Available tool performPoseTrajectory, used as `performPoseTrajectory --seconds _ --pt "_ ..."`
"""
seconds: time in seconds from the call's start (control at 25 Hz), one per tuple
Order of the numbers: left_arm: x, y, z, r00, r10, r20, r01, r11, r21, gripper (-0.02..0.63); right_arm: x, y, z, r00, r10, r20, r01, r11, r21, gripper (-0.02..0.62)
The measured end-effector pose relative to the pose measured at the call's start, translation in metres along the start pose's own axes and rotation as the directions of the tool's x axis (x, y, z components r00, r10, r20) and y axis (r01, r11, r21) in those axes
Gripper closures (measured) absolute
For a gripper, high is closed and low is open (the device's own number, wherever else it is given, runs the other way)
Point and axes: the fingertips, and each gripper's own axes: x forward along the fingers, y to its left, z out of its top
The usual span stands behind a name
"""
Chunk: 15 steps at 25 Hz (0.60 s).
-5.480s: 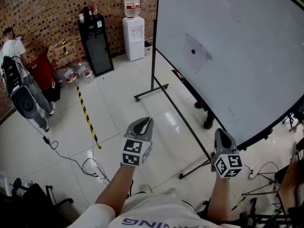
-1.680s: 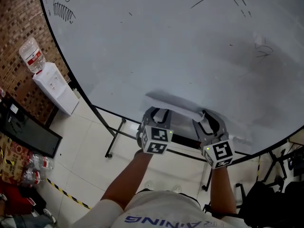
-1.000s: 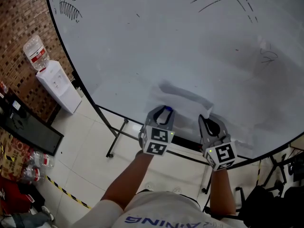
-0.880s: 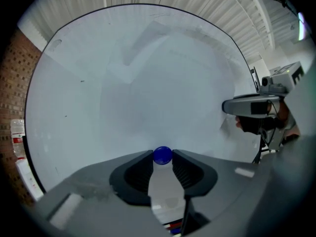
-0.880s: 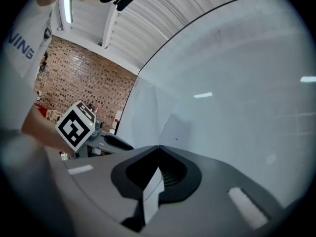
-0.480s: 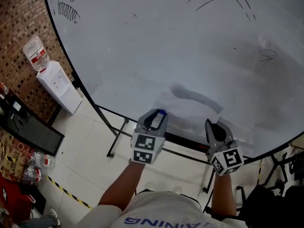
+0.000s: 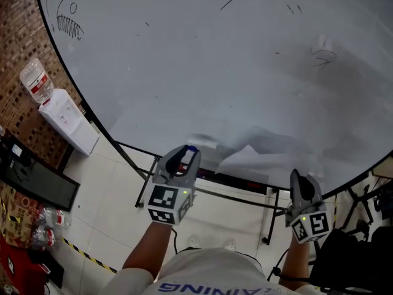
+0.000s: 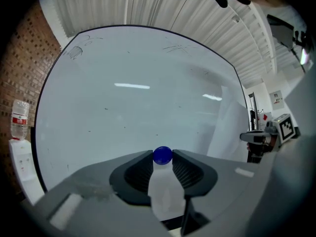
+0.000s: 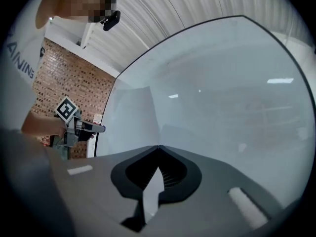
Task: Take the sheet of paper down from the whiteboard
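Note:
The white sheet of paper [image 7: 258, 161] hangs loose in front of the whiteboard [image 7: 184, 60], off its surface. My right gripper [image 7: 299, 178] is shut on the sheet's right edge; in the right gripper view the paper [image 9: 132, 125] runs leftward from the closed tips [image 9: 158, 147]. My left gripper [image 7: 185, 154] stands to the left of the sheet, level, shut on a round blue magnet [image 7: 191, 147]. The left gripper view has that magnet [image 8: 162, 155] pinched between the two fingertips, with the paper [image 8: 224, 127] and the right gripper [image 8: 269, 135] off to the right.
The whiteboard carries faint pen marks and a small drawing [image 7: 64, 20] at top left. Its tray and wheeled stand [image 7: 245, 192] run just below my grippers. A water dispenser [image 7: 64, 121] and a black cabinet [image 7: 31, 180] stand at the left by the brick wall.
The sheet has come away from the board. My right gripper has pulled it right and back. My left gripper has drawn left and up with the blue magnet.

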Motion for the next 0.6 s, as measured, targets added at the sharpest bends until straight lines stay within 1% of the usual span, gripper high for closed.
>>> performPoseTrajectory --seconds 0.24,0.4,0.6 --pt "0.0 -0.023 0.004 0.999 -0.042 -0.014 0.042 0.999 0.003 0.472 -0.024 -0.019 0.015 0.998 -0.059 0.033 0.059 0.998 0.006 0.588" --pt "0.002 -0.032 0.002 0.999 -0.036 -0.019 0.037 0.999 0.028 0.472 -0.026 -0.024 0.014 0.997 -0.063 0.039 0.062 0.998 0.029 0.588" --pt "0.003 -0.039 -0.003 0.999 -0.032 -0.021 0.033 0.999 0.038 0.472 -0.027 -0.027 0.01 0.998 -0.051 0.031 0.05 0.998 0.042 0.588"
